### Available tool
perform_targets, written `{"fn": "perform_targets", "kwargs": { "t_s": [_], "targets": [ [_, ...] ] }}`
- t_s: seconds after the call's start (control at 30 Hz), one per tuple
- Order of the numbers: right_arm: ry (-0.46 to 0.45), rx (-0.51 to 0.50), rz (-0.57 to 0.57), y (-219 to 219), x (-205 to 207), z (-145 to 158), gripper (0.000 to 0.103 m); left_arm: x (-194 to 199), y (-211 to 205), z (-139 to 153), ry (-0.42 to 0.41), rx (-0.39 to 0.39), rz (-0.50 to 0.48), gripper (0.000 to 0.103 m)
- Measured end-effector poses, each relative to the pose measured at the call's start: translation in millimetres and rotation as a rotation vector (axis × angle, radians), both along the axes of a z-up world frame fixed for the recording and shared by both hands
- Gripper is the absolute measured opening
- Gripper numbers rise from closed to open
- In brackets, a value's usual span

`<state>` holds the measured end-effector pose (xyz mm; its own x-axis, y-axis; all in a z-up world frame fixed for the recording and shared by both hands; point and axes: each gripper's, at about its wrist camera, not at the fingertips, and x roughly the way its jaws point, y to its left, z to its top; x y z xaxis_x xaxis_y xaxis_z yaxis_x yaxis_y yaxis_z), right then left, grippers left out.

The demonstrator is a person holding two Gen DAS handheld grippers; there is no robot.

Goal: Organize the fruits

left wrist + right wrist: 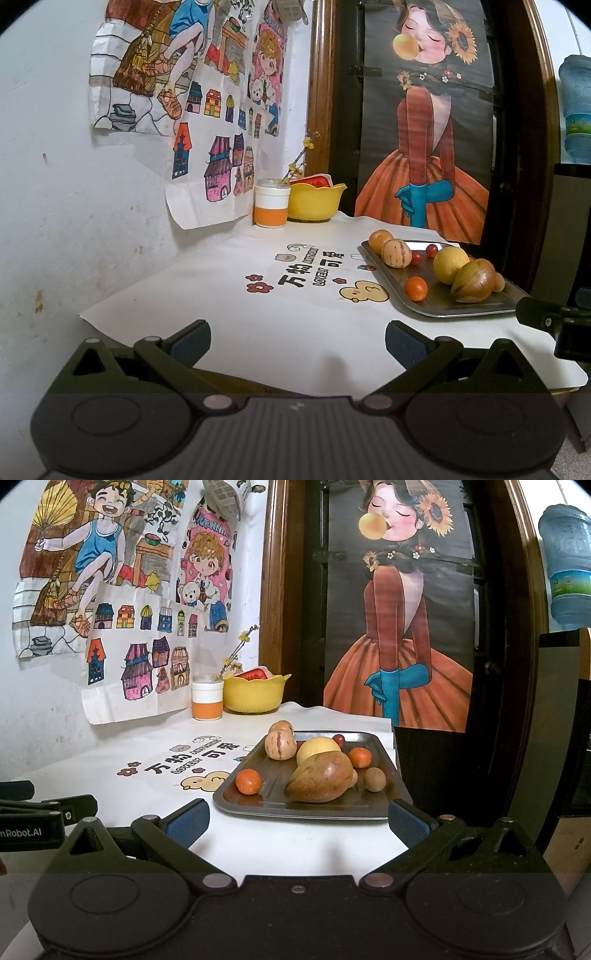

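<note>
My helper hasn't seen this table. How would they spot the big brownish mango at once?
Find the metal tray on the white tablecloth. The mango lies near its front edge, below the yellow round fruit. It is the largest fruit, elongated, greenish-brown with a pointed end.

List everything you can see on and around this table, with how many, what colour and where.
tray: one, dark metal, right side of the table
mango: one, brown-green, front of the tray
lemon: one, yellow, behind the mango
striped fruits: two, tan, back left of the tray
small oranges: two, orange, one front left, one right of the lemon
small brown fruit: one, right of the mango
bowl: one, yellow, back corner, something red inside
cup: one, white and orange, left of the bowl
tablecloth: one, white, printed
drawings: several, coloured, on the wall
left gripper: open, empty
right gripper: open, empty
</note>
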<state>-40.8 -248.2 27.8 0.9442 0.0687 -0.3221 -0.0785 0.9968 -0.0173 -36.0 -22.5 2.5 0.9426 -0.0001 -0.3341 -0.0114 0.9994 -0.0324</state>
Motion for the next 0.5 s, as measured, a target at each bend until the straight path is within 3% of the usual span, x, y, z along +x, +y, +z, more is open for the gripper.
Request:
{"fn": "perform_targets", "kwargs": {
  "t_s": [0.5],
  "targets": [
    [-0.004, -0.004, 0.002, 0.6, -0.7, -0.3, 0.102, 0.6, 0.4, -0.2, 0.000, 0.000, -0.001, 0.103]
  ]
}}
